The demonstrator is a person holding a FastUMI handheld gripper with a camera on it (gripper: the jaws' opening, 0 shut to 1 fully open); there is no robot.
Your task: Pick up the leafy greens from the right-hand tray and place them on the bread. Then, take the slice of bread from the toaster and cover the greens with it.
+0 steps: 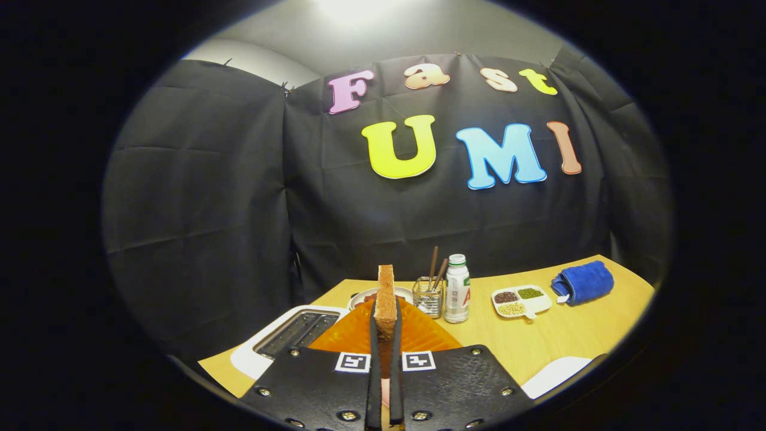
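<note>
The tongs [386, 335] are clamped edge-on around an upright bread slice [386, 296], held above an orange plate [353, 335] just right of the toaster [296, 332]; a slackened pinch could let the slice slip and fall.

Wooden table [556, 335] carries a toaster [287, 338] at its left edge, with an orange plate [419, 335] just beside it and a bowl [371, 294] behind that. Toward the far edge stand a glass holder with sticks [429, 296] and a bottle [457, 290], close together. Further right lie a divided dish [520, 300] and a rolled blue towel [583, 282], with a white tray [553, 374] at the near edge.
</note>
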